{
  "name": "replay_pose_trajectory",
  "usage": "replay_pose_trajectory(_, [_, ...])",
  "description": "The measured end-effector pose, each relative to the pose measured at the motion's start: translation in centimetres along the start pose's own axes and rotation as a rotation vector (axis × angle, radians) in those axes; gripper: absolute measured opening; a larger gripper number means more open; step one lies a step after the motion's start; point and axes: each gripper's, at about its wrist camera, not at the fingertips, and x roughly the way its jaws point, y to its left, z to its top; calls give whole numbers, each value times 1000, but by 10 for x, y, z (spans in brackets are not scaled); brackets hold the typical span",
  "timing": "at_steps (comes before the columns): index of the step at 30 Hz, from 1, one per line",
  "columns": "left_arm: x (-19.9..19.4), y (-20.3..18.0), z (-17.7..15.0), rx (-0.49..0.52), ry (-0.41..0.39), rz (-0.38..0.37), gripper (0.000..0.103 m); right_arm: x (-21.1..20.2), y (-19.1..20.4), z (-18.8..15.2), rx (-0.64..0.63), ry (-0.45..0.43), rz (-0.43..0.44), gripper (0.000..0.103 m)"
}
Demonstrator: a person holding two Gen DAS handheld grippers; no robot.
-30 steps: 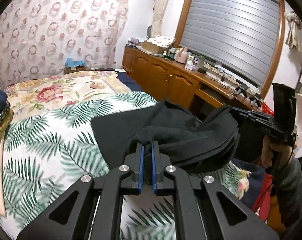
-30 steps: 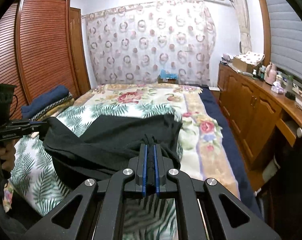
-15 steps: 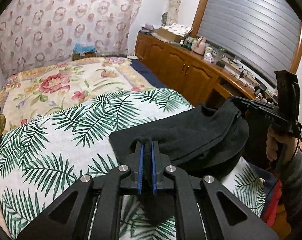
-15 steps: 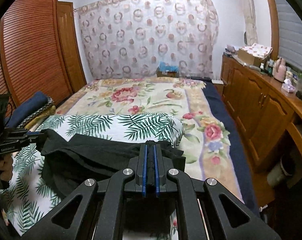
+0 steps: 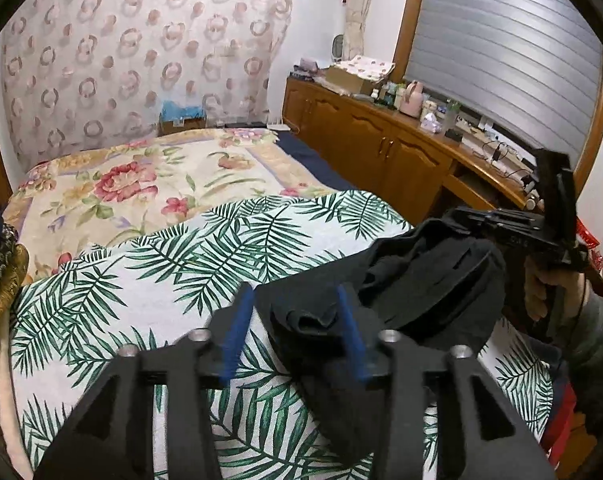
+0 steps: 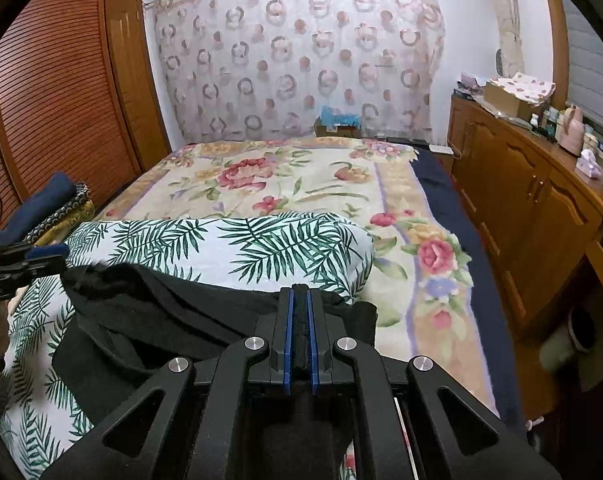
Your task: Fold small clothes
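Even, rather dim indoor light with soft shadows and no glare. Fisheye bending curves the room toward dark vignetted corners (both views). The left gripper (image 5: 293,320) fingers are motion-blurred.

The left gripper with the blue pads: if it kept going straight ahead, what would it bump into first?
Probably the bunched black cloth garment lying between the opening jaws of the left gripper. Beyond it comes the palm-leaf bedspread, though depth is unclear.
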Motion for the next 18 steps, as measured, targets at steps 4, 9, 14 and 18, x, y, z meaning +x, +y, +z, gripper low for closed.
replay_pose_trajectory(4, [1,0,-3,8,19,5,72,-3,0,4,7,-27,2,6])
replay_pose_trajectory(9, [15,-9,-15,26,72,-24,82,-21,1,6,-1,-55,-15,20])
replay_pose_trajectory(14, [30,-20,-24,63,137,-31,82,-44,5,-7,-58,-31,-42,51])
replay_pose_trajectory(18, [43,-20,-29,66,184,-25,82,-53,1,-20,-78,6,-37,55])
